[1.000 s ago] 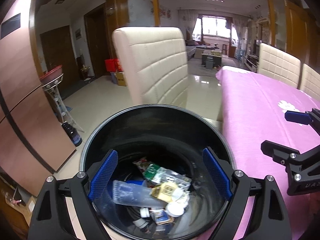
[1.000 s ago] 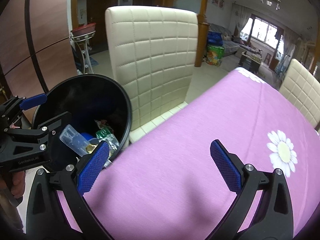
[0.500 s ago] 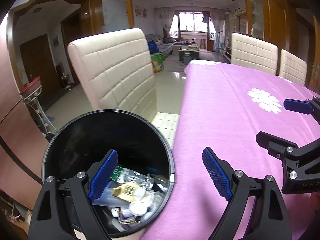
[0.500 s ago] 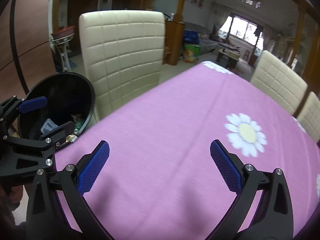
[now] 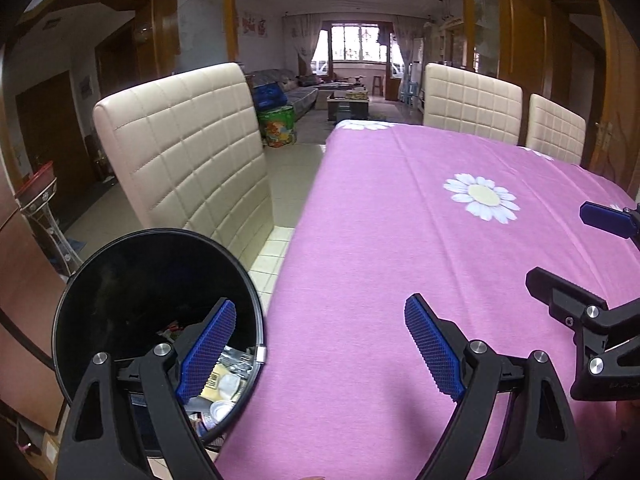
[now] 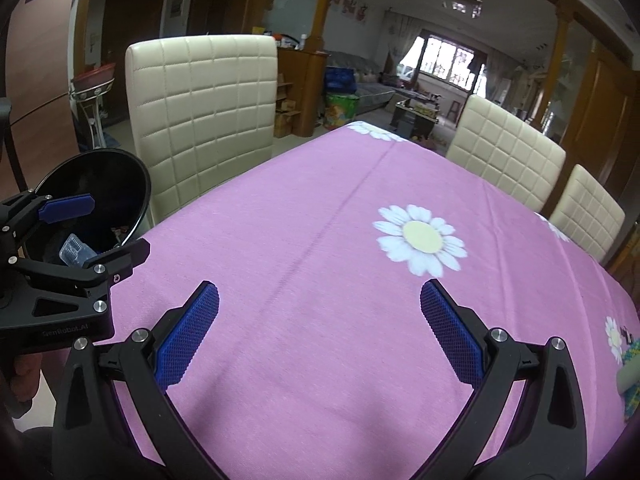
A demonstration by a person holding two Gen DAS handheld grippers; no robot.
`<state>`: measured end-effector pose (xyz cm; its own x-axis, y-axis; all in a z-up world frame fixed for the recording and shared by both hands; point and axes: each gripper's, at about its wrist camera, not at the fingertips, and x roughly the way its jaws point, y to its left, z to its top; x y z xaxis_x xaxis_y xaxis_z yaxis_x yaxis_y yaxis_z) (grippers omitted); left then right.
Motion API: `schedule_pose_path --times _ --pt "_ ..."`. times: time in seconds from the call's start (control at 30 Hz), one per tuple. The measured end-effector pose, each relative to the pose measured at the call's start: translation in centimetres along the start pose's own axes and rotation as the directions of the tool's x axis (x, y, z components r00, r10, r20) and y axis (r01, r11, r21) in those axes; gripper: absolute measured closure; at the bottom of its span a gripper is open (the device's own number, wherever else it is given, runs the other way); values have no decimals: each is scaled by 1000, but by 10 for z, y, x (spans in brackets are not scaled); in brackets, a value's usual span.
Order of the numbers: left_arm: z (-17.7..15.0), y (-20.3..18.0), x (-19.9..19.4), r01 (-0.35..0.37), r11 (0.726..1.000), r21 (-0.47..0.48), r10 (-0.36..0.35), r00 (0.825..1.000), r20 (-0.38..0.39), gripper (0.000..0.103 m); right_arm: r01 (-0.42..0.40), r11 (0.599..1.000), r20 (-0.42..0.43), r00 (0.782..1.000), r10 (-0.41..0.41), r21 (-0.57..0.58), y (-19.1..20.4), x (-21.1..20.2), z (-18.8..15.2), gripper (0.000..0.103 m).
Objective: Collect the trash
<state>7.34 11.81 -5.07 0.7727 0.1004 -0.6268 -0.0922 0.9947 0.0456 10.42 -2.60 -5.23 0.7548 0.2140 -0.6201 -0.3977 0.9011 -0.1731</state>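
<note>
Trash [image 5: 224, 380] is seen piled in the bin [image 5: 100, 280] beside the table [image 5: 400, 240]: light, crumply wrappers, best pinched at an edge. Both the left gripper [image 5: 316, 352] and the right gripper [image 6: 320, 332] are held spread wide, empty.

Both tools are matte black plastic frames with silver screw heads and blue cross-hatched pads. The left tool [image 6: 76, 232], at the frame's left edge, carries faint grey lettering; bare fingers [image 6: 24, 376] show beneath it.
</note>
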Motion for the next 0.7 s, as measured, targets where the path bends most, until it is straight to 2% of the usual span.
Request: schedule_pose_path --times 0.33,0.7 --pt "-1 -21 -15 2 999 54 -3 999 32 19 37 997 -12 999 -36 66 -21 -14 -12 4" --pt "-5 -31 -21 28 997 69 -30 999 32 19 49 995 -3 999 -49 89 -21 -35 -19 4"
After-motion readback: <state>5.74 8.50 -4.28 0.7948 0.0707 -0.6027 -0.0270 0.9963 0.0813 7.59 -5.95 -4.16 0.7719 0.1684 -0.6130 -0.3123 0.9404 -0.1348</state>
